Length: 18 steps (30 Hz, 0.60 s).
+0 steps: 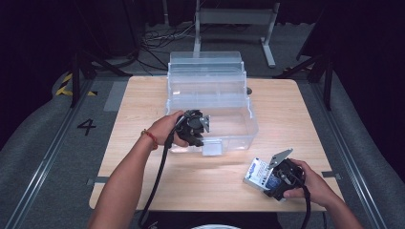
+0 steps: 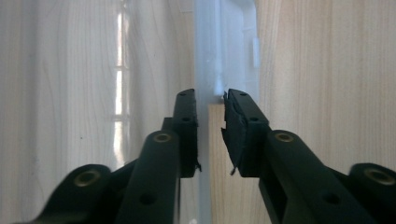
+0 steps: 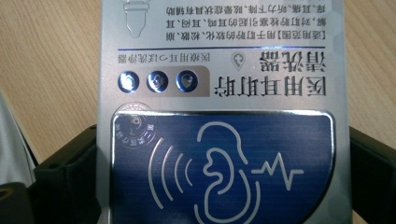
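Observation:
A clear plastic storage box (image 1: 234,136) stands open in the middle of the wooden table (image 1: 143,157), its lid (image 1: 205,64) tipped back. My left gripper (image 1: 197,136) points down at the box's front edge. In the left gripper view its jaws (image 2: 210,100) straddle the translucent front wall (image 2: 208,56), open, with a gap beside the right pad. A silver and blue carton (image 1: 258,172) with an ear symbol lies near the table's front right. My right gripper (image 1: 282,180) is shut on it; the carton (image 3: 219,93) spans the space between both black fingers (image 3: 65,179).
A white latch (image 1: 211,148) hangs on the box's front wall just right of my left gripper. Bare wood lies between the two hands. Black cables trail from both grippers toward the table's near edge. Metal stand legs (image 1: 267,43) are on the floor behind the table.

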Each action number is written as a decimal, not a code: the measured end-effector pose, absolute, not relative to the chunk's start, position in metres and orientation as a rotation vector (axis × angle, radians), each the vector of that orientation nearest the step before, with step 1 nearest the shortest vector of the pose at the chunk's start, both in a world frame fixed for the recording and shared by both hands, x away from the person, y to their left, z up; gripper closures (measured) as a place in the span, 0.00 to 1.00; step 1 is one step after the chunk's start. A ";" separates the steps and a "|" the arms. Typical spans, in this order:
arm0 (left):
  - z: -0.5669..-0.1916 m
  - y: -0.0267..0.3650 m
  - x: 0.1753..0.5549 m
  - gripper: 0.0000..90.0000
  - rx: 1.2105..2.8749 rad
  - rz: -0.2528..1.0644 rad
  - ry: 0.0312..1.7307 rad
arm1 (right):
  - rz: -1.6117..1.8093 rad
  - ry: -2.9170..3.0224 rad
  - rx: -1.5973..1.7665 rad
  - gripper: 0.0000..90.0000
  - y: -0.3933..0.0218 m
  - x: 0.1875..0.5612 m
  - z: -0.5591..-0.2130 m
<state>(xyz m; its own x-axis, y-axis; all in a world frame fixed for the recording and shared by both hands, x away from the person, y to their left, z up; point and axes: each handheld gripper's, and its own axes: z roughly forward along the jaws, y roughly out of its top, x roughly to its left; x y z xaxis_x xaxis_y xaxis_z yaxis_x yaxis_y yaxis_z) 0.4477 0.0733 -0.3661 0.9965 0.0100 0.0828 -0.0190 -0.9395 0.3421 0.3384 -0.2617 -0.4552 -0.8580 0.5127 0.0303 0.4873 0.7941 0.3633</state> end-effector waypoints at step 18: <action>-0.366 0.099 0.422 0.94 2.785 0.084 -0.060 | 0.541 2.914 0.797 0.05 -0.267 0.339 -0.454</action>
<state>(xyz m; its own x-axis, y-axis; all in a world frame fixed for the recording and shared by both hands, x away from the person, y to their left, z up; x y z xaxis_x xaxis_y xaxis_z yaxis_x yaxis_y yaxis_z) 0.4221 0.0992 -0.3663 0.9973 -0.0316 0.0658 -0.0525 -0.9367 0.3462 0.3387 -0.2674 -0.4543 -0.8626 0.5054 0.0231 0.4800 0.8032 0.3529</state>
